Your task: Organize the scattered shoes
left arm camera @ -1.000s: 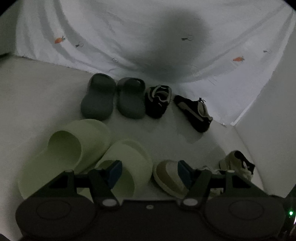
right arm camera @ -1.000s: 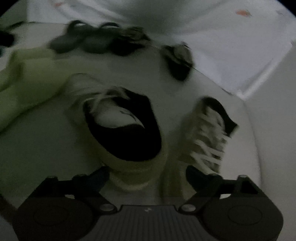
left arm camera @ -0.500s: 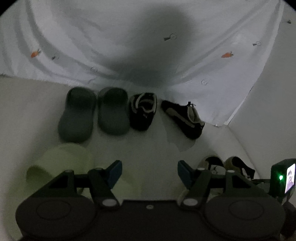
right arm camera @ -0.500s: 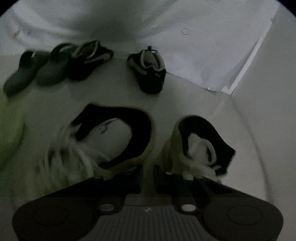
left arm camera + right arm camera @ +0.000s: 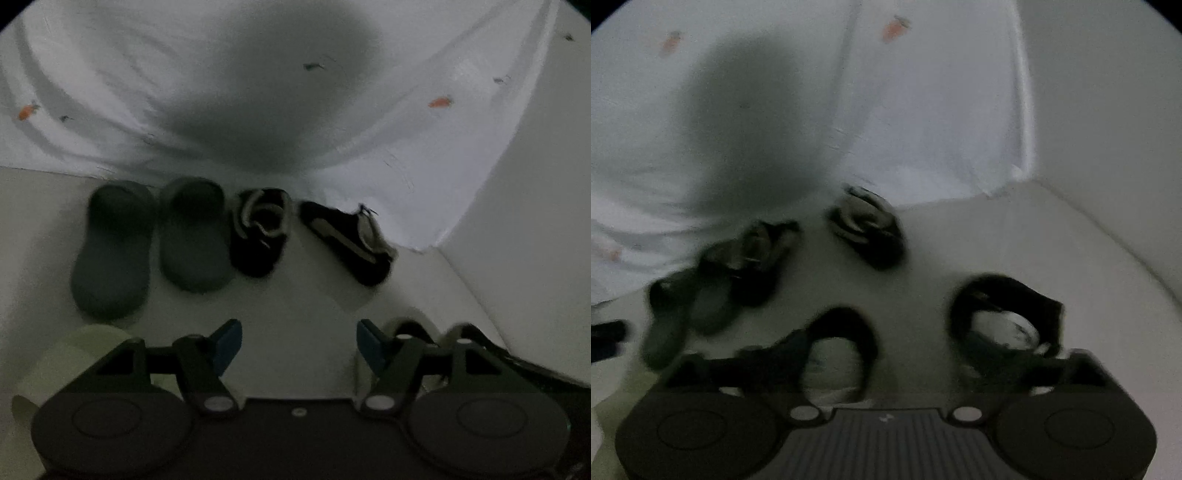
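Right tongs (image 5: pixel 882 354) let go, opening; sneakers (image 5: pixel 1001 325) on pale floor (image 5: pixel 295 302).

Two dark grey-green clogs (image 5: pixel 112 254) (image 5: pixel 194 236) lie side by side near the back edge of the floor, where the draped sheet meets it, open ends toward the sheet. Just right of them a black shoe with pale trim (image 5: pixel 260 232) lies parallel to the clogs. A second black shoe (image 5: pixel 347 245) lies apart, skewed toward the right wall. A pale green slipper (image 5: pixel 74 365) sits at the near left. Two cream sneakers with black collars (image 5: pixel 838 350) (image 5: pixel 1004 321) stand side by side nearest the viewer, openings up.
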Motion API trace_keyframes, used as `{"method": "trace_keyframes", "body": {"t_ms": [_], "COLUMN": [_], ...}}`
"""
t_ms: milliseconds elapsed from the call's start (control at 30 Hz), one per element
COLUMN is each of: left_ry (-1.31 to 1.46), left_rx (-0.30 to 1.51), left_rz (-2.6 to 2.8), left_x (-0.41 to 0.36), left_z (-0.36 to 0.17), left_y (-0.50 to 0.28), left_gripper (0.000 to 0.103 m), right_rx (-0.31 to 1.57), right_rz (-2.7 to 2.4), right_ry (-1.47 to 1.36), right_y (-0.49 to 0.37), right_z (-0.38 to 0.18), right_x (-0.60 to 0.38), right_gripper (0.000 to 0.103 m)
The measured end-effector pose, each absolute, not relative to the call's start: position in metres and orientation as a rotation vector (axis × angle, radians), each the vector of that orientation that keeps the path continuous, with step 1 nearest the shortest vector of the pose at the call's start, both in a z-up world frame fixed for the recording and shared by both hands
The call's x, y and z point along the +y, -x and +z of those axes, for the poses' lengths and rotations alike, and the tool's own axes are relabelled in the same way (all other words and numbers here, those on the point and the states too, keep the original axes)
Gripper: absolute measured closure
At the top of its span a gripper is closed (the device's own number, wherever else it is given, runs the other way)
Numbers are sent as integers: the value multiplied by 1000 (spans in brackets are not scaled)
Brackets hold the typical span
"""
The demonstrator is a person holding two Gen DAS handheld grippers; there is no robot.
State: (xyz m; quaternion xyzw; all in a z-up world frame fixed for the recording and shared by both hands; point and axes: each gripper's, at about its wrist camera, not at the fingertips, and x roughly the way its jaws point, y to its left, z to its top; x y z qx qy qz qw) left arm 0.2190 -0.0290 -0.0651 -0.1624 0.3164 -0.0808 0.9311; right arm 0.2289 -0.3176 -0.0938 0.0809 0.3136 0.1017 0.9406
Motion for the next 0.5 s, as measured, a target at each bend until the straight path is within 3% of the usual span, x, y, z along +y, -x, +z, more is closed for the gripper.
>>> {"method": "trace_keyframes", "body": {"t_ms": [500], "left_ry": [467], "left_rx": [592], "left_rz": [-15], "left_x": [6], "left_z": [-66], "left_y": [-195], "left_gripper": [32], "right_rx": [925], "right_rz": [218], "right_ry": [-5], "right_y": [-261], "right_z": [-157], "right_x": [-255], "right_gripper": [10]}}
